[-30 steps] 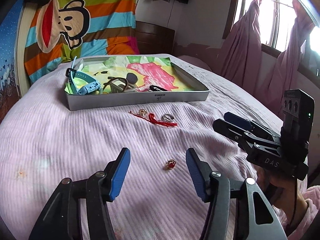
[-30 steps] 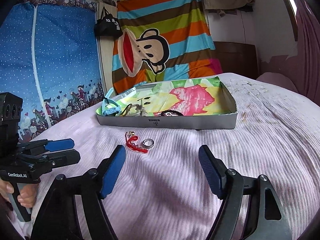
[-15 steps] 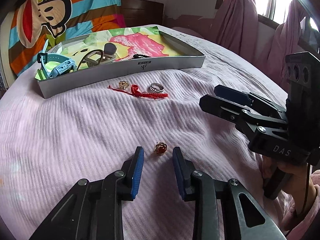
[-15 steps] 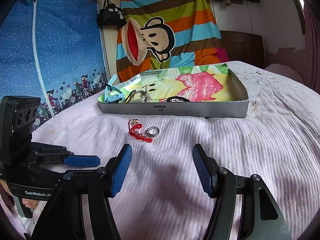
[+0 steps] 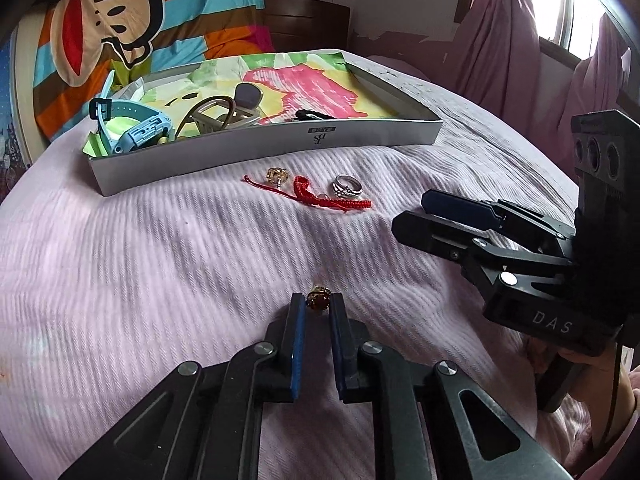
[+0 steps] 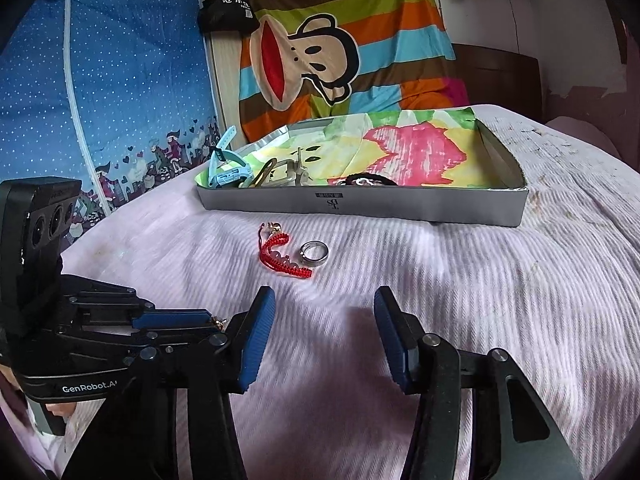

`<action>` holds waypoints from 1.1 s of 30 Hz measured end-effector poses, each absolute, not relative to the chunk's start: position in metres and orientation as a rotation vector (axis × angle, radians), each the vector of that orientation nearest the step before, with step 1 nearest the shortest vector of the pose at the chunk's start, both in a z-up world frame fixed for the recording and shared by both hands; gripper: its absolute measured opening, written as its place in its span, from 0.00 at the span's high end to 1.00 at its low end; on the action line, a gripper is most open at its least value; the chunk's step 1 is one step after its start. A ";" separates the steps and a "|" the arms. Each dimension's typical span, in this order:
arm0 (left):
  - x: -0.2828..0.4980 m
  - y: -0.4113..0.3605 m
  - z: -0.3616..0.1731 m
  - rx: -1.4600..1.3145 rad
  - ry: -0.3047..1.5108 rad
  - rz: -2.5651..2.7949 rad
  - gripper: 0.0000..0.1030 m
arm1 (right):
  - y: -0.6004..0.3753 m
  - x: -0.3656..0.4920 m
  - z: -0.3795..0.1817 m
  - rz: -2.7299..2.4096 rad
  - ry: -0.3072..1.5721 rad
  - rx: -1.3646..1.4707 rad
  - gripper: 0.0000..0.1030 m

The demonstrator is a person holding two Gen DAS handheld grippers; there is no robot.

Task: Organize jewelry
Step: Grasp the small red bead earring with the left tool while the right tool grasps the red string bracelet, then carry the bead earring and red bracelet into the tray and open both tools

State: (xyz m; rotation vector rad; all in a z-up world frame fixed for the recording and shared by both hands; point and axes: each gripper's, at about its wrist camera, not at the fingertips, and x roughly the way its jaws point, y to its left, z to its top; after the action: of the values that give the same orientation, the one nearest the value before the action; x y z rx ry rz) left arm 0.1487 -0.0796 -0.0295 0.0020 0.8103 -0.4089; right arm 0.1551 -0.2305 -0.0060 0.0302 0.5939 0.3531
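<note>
My left gripper (image 5: 318,304) is shut on a gold ring with a red stone (image 5: 318,300), held at its fingertips just above the pink bedspread. In the right wrist view the left gripper (image 6: 208,322) shows at the lower left, with a speck of the ring at its tip. My right gripper (image 6: 324,320) is open and empty above the bedspread; it also shows in the left wrist view (image 5: 416,216). A red cord bracelet (image 5: 320,196), a gold ring (image 5: 277,175) and a silver ring (image 5: 347,187) lie in front of the grey tray (image 5: 256,148).
The tray (image 6: 400,202) holds a blue watch (image 5: 132,130), a beige watch (image 5: 224,114) and a black band (image 5: 308,114) on colourful paper. A striped monkey blanket (image 6: 320,60) hangs behind. Pink curtains (image 5: 500,44) hang at the right.
My left gripper has moved forward around the red-stone ring and closed on it. My right gripper has narrowed a little but stays open.
</note>
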 end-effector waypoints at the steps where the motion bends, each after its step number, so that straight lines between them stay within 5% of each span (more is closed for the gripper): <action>1: 0.150 -0.078 -0.029 -0.007 0.808 -0.401 0.89 | -0.229 0.158 -0.007 0.358 0.601 0.029 0.56; 16: 0.174 -0.058 -0.024 -0.124 0.781 -0.338 0.89 | -0.207 0.190 -0.014 0.424 0.642 0.010 0.66; 27: 0.173 -0.054 -0.022 -0.148 0.758 -0.344 0.89 | -0.200 0.189 -0.014 0.456 0.633 -0.016 0.92; 33: 0.169 -0.050 -0.013 -0.166 0.705 -0.335 0.89 | -0.202 0.182 -0.010 0.472 0.594 -0.015 0.94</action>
State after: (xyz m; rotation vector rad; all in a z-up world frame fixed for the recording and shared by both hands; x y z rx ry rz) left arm 0.1686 -0.0498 -0.0128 -0.1655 0.7047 -0.3350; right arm 0.1823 -0.2015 -0.0102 -0.0147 0.5937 0.4720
